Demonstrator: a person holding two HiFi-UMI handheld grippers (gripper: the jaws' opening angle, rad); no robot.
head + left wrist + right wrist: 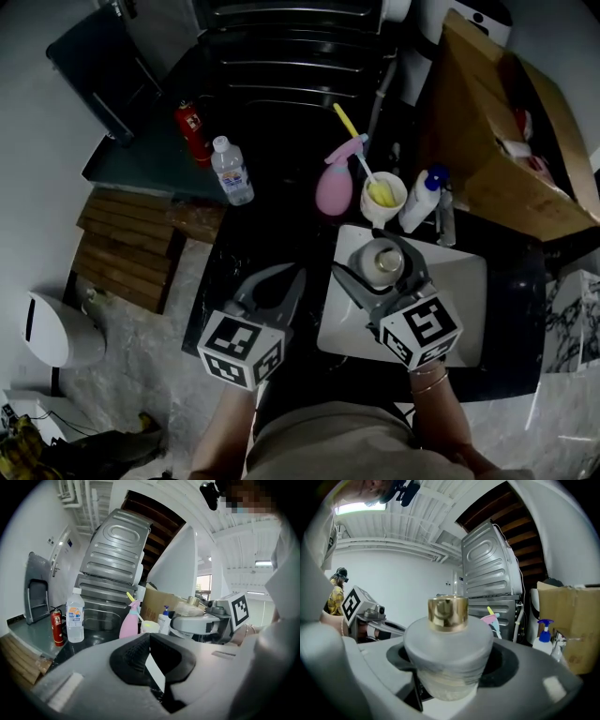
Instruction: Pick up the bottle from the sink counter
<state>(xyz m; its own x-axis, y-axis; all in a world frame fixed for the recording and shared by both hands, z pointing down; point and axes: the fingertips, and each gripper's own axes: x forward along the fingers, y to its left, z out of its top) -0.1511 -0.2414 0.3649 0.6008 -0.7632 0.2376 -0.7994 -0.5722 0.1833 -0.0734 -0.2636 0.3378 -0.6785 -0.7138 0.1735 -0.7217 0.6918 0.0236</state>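
- Writing: no brand name can be read in any view. The clear water bottle (232, 171) carries a blue, white and orange label whose print is too small to read. The red fire extinguisher (192, 131) bears a pale label, likewise unreadable. Each claw's cube shows black-and-white square markers only.
- Task item: the frosted bottle (447, 651) with a gold cap (447, 613) has no label or print on the side that shows.
- Right claw (380, 274): closed on the frosted bottle. In the right gripper view the two jaws bear on the left and right of the bottle's body, and the cap stands upright above them.
- Position of the task item: in the head view the frosted bottle sits over the rear left part of the white sink basin (450, 281), in front of the white cup (384, 199) that holds a yellow brush. Whether its base touches the basin cannot be told.
- Left claw (292, 277): jaws together at the tips, nothing between them. It hangs over the black worktop (272, 225), just left of the basin and apart from the frosted bottle.
- Background items: a pink spray bottle (333, 187) stands just left of the cup, a white pump bottle with a blue top (422, 200) stands to the cup's right, and a cardboard box (497, 150) lies beyond them.
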